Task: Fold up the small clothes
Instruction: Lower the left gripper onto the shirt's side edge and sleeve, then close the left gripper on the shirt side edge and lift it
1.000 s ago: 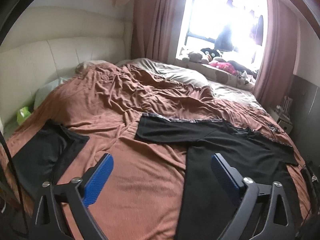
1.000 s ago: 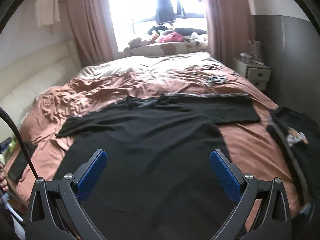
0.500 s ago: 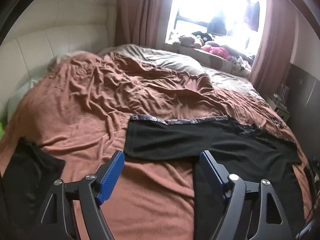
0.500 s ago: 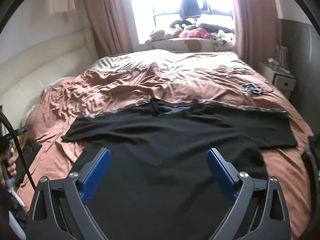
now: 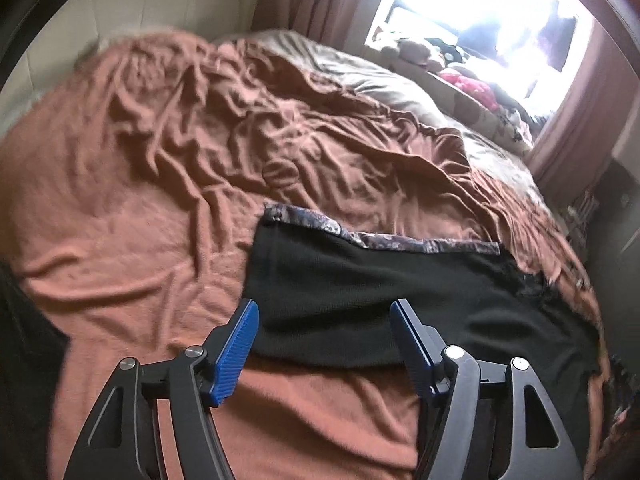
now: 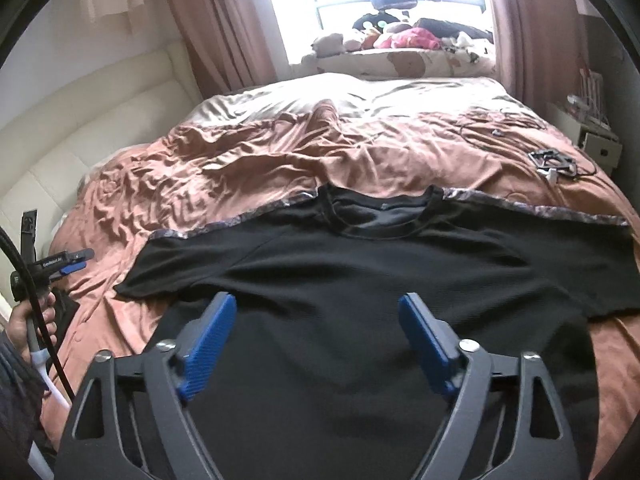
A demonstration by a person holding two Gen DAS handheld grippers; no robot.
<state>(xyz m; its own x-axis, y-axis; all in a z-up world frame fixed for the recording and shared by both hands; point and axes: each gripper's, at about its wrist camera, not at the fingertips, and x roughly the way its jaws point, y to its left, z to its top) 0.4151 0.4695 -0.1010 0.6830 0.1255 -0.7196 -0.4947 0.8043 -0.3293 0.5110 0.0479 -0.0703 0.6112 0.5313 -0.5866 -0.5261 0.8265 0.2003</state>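
Both tools nearer black T-shirt [image 6: 360,264], closing, nothing between pads.

Bed [image 6: 400,92] under rumpled brown blanket [image 6: 248,168], black T-shirt [image 6: 360,280] spread flat, possibly cables [image 6: 552,160] near far edge

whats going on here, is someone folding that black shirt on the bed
Not yet. A person holds tongs in each hand over a black t-shirt spread flat, neck away, on a brown blanket. The left tongs point at its left sleeve, the right tongs hang over its middle. Both sets of jaws are closing, but neither grips cloth. No fold is made.
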